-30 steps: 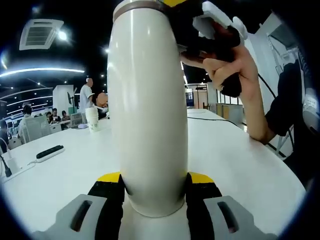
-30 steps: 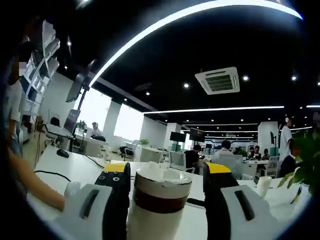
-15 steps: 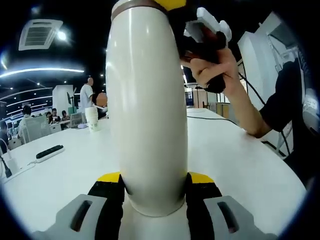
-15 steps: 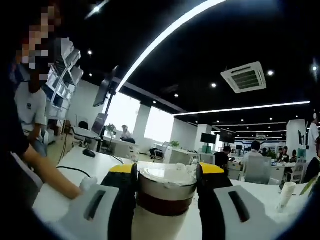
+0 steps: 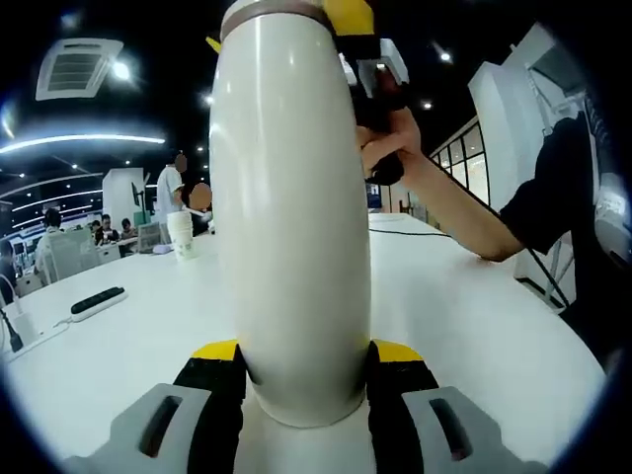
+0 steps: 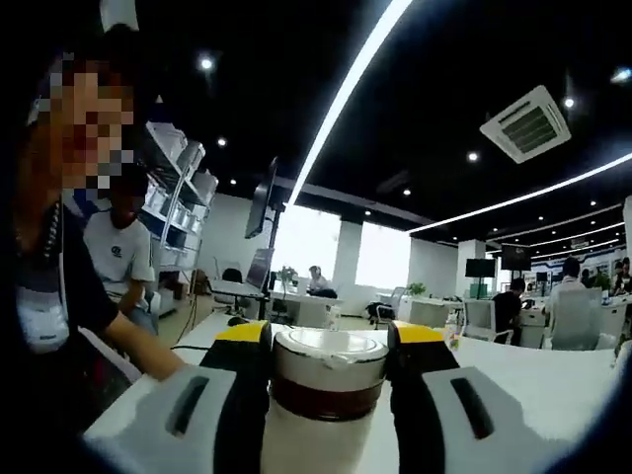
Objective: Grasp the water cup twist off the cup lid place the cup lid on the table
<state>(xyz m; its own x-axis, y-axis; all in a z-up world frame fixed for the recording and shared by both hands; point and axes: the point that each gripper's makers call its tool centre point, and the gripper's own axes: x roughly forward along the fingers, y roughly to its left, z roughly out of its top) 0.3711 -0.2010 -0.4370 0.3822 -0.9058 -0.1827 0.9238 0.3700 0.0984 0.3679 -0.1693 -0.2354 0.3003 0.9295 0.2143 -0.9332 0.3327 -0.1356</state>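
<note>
My left gripper [image 5: 306, 370] is clamped on the base of the white water cup [image 5: 291, 217], its 2 yellow-tipped jaws pressed against either side, and the cup stands upright on the white table [image 5: 464, 316]. My right gripper [image 6: 326, 346] grips the cup lid [image 6: 328, 357] at the top of the cup, jaws tight on both sides of it, above the brown band. In the left gripper view, that right gripper [image 5: 360, 39] sits at the cup's top with my hand [image 5: 390, 148] behind it. Left of the cup lie a stack of paper cups [image 5: 182, 233] and a black remote [image 5: 99, 299].
</note>
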